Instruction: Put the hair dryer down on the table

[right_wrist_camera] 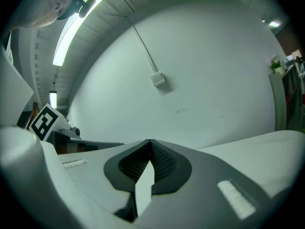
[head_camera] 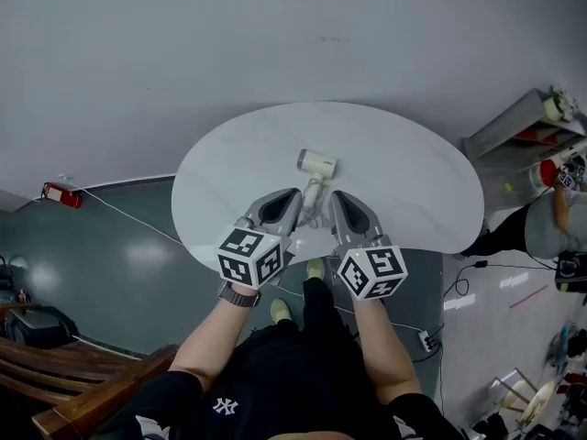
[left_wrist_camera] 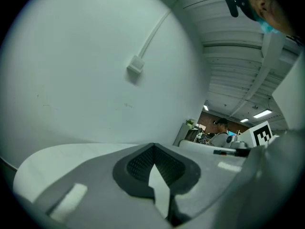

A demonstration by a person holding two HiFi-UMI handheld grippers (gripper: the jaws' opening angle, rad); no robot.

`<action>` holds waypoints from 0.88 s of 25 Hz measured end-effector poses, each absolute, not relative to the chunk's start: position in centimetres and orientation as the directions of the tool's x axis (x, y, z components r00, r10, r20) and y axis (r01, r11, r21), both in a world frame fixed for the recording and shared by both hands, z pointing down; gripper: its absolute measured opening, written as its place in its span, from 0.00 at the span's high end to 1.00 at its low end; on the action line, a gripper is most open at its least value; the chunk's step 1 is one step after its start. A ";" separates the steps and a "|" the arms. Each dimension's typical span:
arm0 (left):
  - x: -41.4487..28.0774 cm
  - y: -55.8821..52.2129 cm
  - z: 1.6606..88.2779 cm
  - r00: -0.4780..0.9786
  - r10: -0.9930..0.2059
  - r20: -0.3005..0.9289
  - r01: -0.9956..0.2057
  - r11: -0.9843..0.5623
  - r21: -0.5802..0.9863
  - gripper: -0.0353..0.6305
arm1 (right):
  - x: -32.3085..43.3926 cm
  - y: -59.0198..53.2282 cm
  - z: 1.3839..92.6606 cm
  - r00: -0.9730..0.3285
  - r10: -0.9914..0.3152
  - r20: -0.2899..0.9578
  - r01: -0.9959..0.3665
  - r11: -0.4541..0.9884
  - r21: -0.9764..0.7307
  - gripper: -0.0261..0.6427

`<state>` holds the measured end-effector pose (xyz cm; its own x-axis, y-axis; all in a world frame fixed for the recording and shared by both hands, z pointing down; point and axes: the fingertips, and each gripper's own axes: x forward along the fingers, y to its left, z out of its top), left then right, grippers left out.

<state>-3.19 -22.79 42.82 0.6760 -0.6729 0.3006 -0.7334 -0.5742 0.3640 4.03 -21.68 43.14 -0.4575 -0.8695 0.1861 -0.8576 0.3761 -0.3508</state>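
Note:
A cream hair dryer (head_camera: 317, 163) lies on the round white table (head_camera: 413, 172), its handle pointing toward me, with a cord running off the near edge. My left gripper (head_camera: 292, 196) and right gripper (head_camera: 337, 198) hover on either side of the handle, tips tilted up and apart from it. Both are shut with nothing between the jaws. In the left gripper view the left gripper (left_wrist_camera: 153, 147) faces the wall, and so does the right gripper (right_wrist_camera: 150, 142) in the right gripper view; neither of those views shows the dryer.
A shelf unit (head_camera: 523, 122) and a seated person (head_camera: 550, 223) are at the right. A power strip (head_camera: 427, 339) lies on the floor near my feet. A red object (head_camera: 57, 193) sits by the wall at left, and a wooden bench (head_camera: 55, 374) stands at lower left.

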 end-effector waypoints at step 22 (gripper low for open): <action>-6.0 -16.1 30.7 0.694 -0.716 0.074 -0.704 -0.652 0.283 0.95 | 0.1 -15.7 32.3 -0.444 -0.895 0.045 -0.879 0.425 -0.215 0.93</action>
<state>-5.98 -16.09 30.74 0.6938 -0.7164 0.0741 -0.7035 -0.6521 0.2825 0.09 -15.65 32.33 -0.4440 -0.8949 0.0450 -0.8791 0.4253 -0.2152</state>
